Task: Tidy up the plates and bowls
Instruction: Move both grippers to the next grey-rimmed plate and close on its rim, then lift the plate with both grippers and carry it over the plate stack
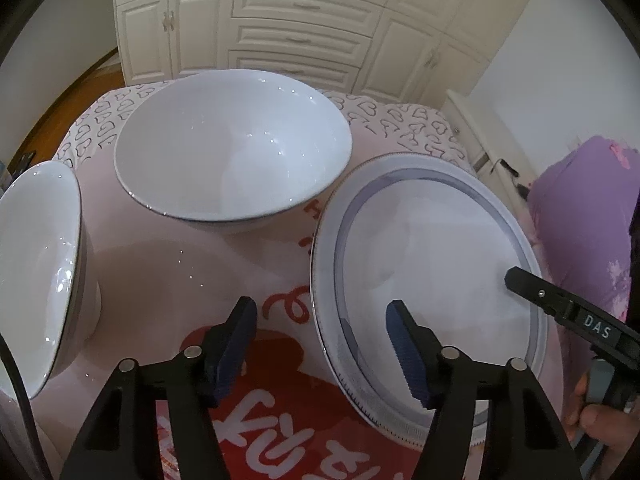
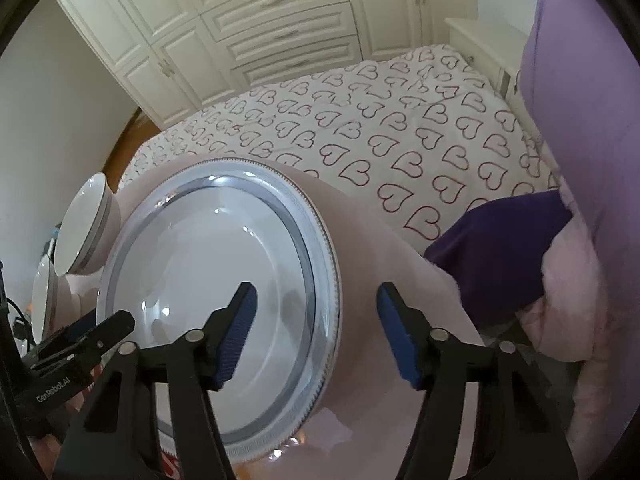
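White glazed ceramic bowls, one large (image 1: 234,148) and one at the left edge (image 1: 38,276), sit beside a flat grey-rimmed white plate (image 1: 432,264) on the pink cloth-covered desk (image 1: 160,256). Left gripper (image 1: 322,348) and right gripper (image 2: 316,334) jaws gape wide, holding nothing.

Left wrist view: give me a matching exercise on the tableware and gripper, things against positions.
Things:
1. large white bowl
2. grey-rimmed plate
3. second white bowl
4. left gripper

Positions:
A. far left edge of the view
B. open, straddling the plate's near-left rim
C. right of centre
D. centre back

Pairs: 1-D, 2-C, 3-A, 4-B
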A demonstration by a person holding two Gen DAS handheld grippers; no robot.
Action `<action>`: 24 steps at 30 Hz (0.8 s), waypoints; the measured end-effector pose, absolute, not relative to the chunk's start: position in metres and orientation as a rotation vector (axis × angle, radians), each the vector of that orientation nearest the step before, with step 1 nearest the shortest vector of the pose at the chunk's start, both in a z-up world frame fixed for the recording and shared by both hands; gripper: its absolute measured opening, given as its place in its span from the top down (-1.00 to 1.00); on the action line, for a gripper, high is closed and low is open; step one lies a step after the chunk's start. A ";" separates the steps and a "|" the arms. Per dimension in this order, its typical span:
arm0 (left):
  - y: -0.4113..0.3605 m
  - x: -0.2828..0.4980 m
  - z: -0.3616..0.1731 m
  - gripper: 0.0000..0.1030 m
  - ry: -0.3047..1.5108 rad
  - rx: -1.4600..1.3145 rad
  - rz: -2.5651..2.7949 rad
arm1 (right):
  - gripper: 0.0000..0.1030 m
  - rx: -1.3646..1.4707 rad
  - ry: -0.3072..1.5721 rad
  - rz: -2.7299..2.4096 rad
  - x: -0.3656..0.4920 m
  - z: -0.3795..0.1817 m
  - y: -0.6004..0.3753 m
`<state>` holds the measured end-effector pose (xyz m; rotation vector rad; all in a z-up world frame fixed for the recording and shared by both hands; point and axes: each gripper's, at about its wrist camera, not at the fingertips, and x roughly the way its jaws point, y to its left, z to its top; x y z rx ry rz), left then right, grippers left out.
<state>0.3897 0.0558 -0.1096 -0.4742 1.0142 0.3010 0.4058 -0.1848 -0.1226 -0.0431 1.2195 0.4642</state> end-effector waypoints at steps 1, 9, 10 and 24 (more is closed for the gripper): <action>0.056 0.390 -0.110 -0.03 1.012 -0.475 0.303 | 0.00 -0.048 1.214 0.473 0.407 -0.123 -0.184; 0.055 0.390 -0.113 0.61 1.001 -0.512 0.271 | 0.50 -0.014 1.220 0.472 0.406 -0.125 -0.183; 0.056 0.389 -0.114 0.62 0.997 -0.518 0.268 | 0.51 0.002 1.220 0.468 0.406 -0.125 -0.185; 0.058 0.363 -0.112 0.68 0.963 -0.537 0.241 | 0.55 0.062 1.220 0.459 0.385 -0.120 -0.200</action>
